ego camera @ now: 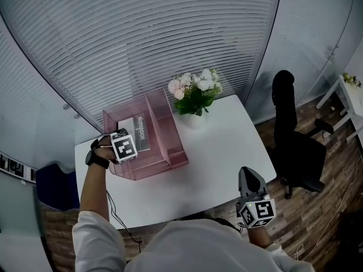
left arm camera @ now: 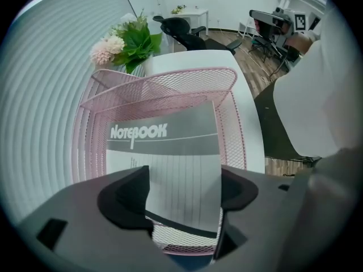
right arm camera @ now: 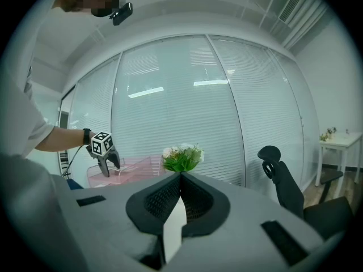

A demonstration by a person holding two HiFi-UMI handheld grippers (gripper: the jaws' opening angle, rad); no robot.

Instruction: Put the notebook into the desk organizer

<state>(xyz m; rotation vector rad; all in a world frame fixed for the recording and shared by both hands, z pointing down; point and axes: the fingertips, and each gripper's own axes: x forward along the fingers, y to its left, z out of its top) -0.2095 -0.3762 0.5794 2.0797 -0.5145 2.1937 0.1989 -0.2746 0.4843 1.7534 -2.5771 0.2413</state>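
Note:
A grey and white notebook printed "Notebook" lies in the pink mesh desk organizer at the left of the white table. My left gripper points steeply down over the notebook's near end with its jaws open. The notebook's edge shows between the jaws, and the pads stand just off its sides. From the right gripper view the left gripper hangs above the organizer. My right gripper is shut, held level near the table's front right corner, away from the organizer.
A vase of pink and white flowers stands right of the organizer. A black office chair sits off the table's right side. Window blinds run behind the table. A small white side table is far right.

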